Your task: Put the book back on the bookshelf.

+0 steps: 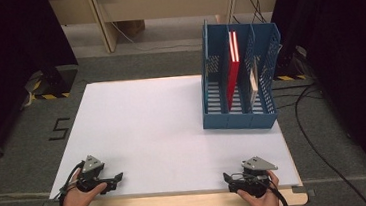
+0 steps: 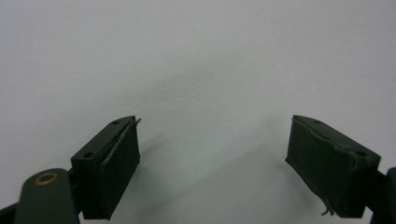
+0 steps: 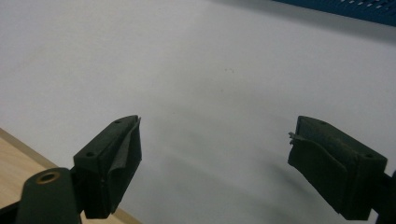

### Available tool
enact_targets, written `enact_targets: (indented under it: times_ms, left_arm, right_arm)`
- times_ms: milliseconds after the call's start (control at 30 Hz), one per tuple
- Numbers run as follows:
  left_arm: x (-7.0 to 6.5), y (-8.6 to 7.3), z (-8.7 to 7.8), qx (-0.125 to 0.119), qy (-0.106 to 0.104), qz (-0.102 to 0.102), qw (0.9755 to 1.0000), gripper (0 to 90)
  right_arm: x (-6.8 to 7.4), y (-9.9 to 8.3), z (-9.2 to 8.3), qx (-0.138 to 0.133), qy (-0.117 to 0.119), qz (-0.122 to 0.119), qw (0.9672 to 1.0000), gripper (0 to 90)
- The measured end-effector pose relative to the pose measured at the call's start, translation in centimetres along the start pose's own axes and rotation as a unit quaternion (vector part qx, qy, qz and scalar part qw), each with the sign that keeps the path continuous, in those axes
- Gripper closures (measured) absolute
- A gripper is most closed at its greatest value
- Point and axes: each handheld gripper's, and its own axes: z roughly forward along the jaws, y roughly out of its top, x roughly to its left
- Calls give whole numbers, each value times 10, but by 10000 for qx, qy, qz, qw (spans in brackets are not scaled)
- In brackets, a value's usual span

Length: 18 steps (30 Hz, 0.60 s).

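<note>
A blue mesh file rack (image 1: 239,78) stands at the back right of the white table sheet (image 1: 163,130). A red book (image 1: 232,68) stands upright in its middle slot, and a thin pale item (image 1: 253,82) leans in the slot to the right. My left gripper (image 1: 118,179) rests at the front left of the sheet, held by a hand, its jaws pointing right. In the left gripper view that left gripper (image 2: 212,163) is open with bare white sheet between its pads. My right gripper (image 1: 228,180) lies at the front right, jaws pointing left. The right gripper (image 3: 215,163) is open and holds nothing.
The rack's blue edge (image 3: 355,9) shows at the top right of the right gripper view. The table's wooden front edge (image 1: 180,203) runs below the sheet. Black cables (image 1: 314,136) trail on the grey floor at the right. A wooden desk (image 1: 162,4) stands behind the table.
</note>
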Motion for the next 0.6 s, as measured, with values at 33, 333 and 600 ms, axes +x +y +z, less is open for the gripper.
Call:
enact_targets:
  times_ms: [33,333,600]
  left_arm:
    - [0,0,0,-4,-5,0,10000,162]
    - [0,0,0,6,0,6,10000,162]
    - [0,0,0,9,0,7,10000,162]
  right_arm:
    - [0,0,0,9,5,-9,10000,166]
    - [0,0,2,45,22,-34,10000,167]
    - [0,0,2,41,8,-40,10000,167]
